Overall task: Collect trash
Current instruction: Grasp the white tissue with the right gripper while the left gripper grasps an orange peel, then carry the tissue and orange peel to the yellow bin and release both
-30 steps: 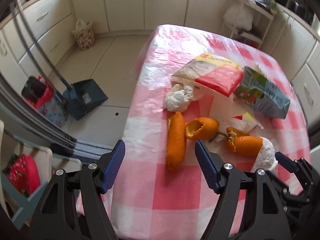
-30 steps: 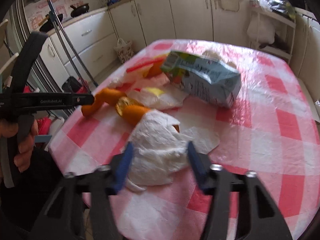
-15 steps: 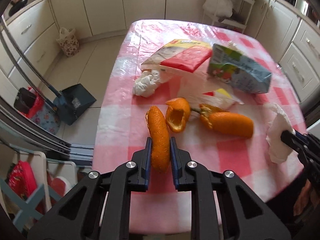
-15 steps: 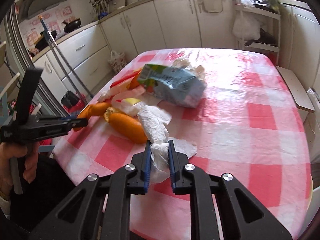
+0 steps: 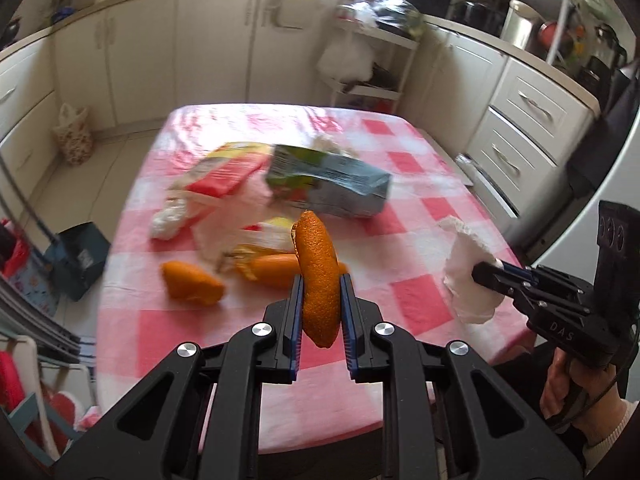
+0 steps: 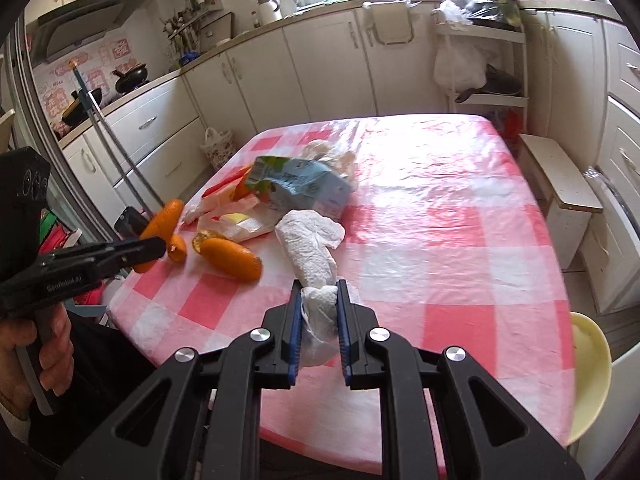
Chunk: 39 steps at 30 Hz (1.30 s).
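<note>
This is a home kitchen: cream cabinets and drawers [image 6: 256, 76] run under a worktop along the walls, with a range hood [image 6: 84, 8] above dark pans [image 6: 130, 76] and a kettle [image 6: 269, 5] near a window. In the middle stands a counter under a pink-and-white checked cloth [image 6: 440, 216]. A white shelf rack [image 6: 482, 64], a broom handle [image 6: 116, 140] and a dustpan [image 5: 78, 256] on the tiled floor add to the lived-in household look.

Three orange peels [image 5: 318, 280], two crumpled paper towels [image 6: 314, 246], one blue-green carton [image 5: 332, 186], one red-and-yellow packet [image 5: 226, 172], one white wrapper [image 5: 230, 220], two hand-held grippers [image 5: 320, 314], one tabletop [image 6: 460, 216]
</note>
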Each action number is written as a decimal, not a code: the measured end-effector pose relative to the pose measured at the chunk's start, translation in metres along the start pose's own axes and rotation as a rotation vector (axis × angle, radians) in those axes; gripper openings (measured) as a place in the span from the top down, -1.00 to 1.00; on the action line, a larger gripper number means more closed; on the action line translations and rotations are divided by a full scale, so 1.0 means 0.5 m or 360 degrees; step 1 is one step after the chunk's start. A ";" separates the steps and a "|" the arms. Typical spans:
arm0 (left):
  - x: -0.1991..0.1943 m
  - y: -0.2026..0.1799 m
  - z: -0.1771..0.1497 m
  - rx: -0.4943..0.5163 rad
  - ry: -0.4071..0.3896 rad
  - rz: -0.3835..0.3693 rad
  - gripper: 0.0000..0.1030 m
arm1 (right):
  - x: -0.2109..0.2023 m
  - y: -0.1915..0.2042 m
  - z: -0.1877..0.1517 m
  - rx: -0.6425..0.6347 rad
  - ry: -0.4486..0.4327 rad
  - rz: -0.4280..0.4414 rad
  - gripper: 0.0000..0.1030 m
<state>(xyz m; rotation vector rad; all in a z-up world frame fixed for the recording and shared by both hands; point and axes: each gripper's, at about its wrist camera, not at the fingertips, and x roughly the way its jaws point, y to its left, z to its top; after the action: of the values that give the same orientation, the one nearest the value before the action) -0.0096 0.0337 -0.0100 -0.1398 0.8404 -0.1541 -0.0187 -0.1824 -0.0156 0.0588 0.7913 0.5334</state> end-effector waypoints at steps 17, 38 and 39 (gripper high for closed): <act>0.047 -0.269 0.047 0.0246 -0.0072 -0.0384 0.67 | -0.186 -0.260 -0.048 0.0440 -0.0263 -0.0388 0.68; 0.112 -0.399 0.029 0.0429 -0.0030 -0.0404 0.67 | -0.149 -0.436 -0.095 0.0841 -0.0109 -0.0636 0.47; 0.112 -0.401 0.030 0.0436 -0.0033 -0.0400 0.67 | -0.140 -0.442 -0.099 0.0854 -0.0088 -0.0647 0.42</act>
<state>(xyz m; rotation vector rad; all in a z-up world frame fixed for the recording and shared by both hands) 0.0222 -0.1725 -0.0042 0.0110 0.7712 -0.5001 0.0024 -0.4145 -0.0585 0.3973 0.8475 -0.0747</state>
